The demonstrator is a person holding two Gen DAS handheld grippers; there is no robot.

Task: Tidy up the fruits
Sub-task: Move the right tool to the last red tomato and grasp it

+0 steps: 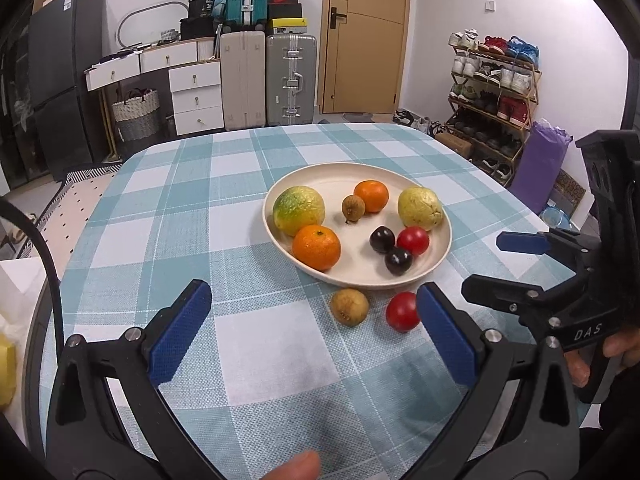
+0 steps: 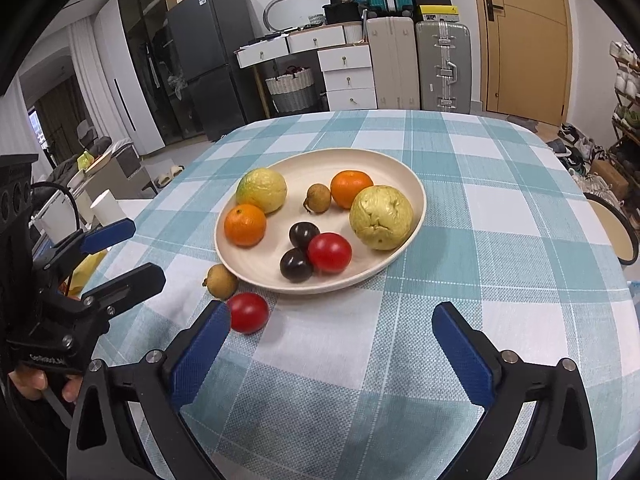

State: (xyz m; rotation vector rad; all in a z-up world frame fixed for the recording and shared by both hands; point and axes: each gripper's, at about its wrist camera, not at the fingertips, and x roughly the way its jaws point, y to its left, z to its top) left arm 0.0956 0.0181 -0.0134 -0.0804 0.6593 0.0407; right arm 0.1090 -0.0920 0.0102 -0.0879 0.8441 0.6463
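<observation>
Two loose fruits, a round red tomato (image 1: pixel 402 311) and a small brown longan (image 1: pixel 349 306), lie beside the cream oval plate's (image 1: pixel 280 236) near rim; both grippers (image 1: pixel 316 334) (image 2: pixel 330 354) gape wide and empty. An off-centre pinch could roll either fruit away.

Left claw (image 1: pixel 314 334) with jaws spread wide, nothing between the pads, thumb (image 1: pixel 294 467) at lower edge. Right claw (image 2: pixel 330 346) likewise agape and unloaded, level with the left.

Woven checked tablecloth (image 1: pixel 280 360), matt cream plate (image 1: pixel 360 272), glossy red tomato (image 2: pixel 248 313), textured blue pads (image 2: pixel 200 356)
</observation>
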